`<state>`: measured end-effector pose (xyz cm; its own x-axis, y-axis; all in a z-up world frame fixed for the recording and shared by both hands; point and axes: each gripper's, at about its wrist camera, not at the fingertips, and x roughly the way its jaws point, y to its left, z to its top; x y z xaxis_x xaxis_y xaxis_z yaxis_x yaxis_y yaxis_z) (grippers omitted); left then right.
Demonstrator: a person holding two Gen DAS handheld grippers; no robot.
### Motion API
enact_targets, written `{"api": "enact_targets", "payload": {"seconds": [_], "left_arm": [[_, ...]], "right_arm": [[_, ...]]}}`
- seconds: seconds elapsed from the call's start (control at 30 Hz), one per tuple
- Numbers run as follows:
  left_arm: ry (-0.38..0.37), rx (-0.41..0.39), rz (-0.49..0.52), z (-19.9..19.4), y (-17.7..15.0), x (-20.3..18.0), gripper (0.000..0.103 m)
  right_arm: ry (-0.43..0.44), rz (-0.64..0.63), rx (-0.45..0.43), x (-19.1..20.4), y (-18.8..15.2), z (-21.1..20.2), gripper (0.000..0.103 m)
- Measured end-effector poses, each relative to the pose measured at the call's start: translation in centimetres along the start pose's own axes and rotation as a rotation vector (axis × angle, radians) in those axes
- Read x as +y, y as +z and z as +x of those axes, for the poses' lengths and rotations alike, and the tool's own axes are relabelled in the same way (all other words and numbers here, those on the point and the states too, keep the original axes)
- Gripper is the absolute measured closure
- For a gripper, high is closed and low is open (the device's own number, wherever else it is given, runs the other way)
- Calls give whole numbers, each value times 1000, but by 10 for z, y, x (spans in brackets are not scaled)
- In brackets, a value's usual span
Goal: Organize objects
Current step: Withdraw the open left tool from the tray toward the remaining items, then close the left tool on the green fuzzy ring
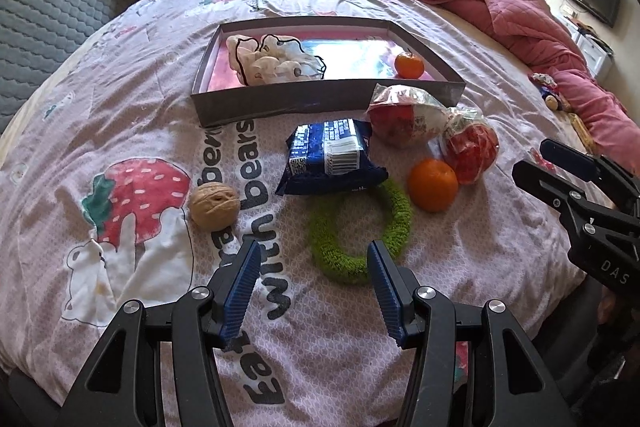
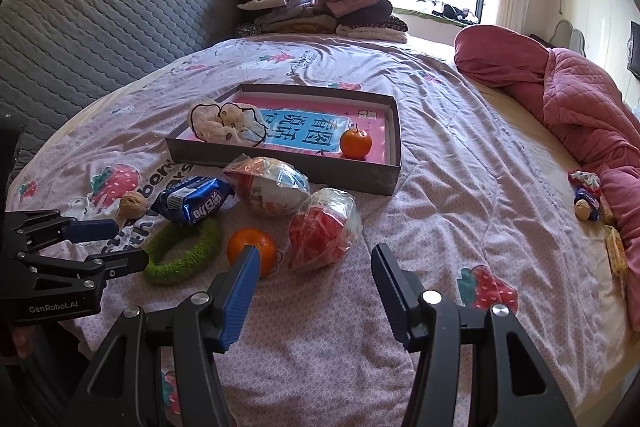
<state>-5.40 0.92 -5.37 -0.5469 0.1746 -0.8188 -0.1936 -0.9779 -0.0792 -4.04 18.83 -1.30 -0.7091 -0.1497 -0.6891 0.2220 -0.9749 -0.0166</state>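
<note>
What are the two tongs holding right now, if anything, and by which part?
Nothing is held. The left tongs stand open above the green ring, and the right tongs stand open near the orange, with only bedcover between their fingers.

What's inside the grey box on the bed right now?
The grey box holds a pale scrunchie, an orange and a pink-and-blue booklet under both; parts of its cover are hidden.
</note>
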Motion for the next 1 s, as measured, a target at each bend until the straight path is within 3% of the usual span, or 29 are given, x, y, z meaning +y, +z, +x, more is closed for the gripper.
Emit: {"api": "enact_targets", "payload": {"seconds": [0.4,1.0], "left_arm": [[-39,-14,-4,13,4,0,46],[-27,-13,12,36,10,0,46]], "right_arm": [[4,34,1,-7,-1,11,46],[0,69,10,-14,7,31,46]]}}
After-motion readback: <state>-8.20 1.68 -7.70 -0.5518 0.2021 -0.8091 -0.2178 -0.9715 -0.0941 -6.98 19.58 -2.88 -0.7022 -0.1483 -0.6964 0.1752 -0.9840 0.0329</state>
